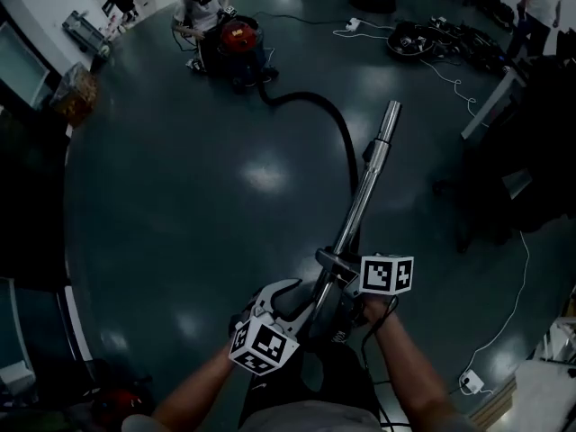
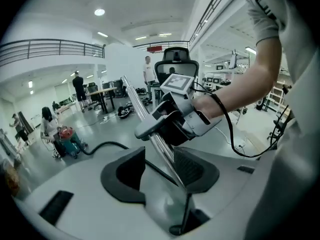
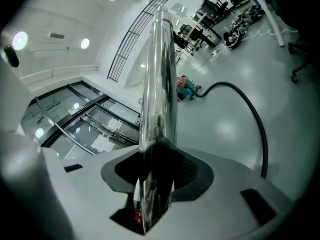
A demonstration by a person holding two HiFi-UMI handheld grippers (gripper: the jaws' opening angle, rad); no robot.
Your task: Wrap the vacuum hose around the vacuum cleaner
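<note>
The red vacuum cleaner [image 1: 238, 36] stands far off on the dark floor. Its black hose [image 1: 333, 120] curves across to a chrome wand [image 1: 364, 196] that rises in front of me. My left gripper [image 1: 288, 306] is shut on the wand's lower end, which fills its jaws [image 2: 159, 169]. Just above it, my right gripper [image 1: 340, 273] is shut on the same wand [image 3: 159, 84], the tube pressed between its pads [image 3: 157, 171]. The left gripper view also shows the right gripper [image 2: 175, 119], the hose [image 2: 107, 145] and the vacuum [image 2: 67, 136].
A person [image 1: 200, 7] sits right beside the vacuum. A heap of cables [image 1: 432, 39] lies at the back right, and a white cord runs to a power strip [image 1: 468, 381]. Dark furniture [image 1: 513, 178] stands to the right, shelving [image 1: 27, 151] to the left.
</note>
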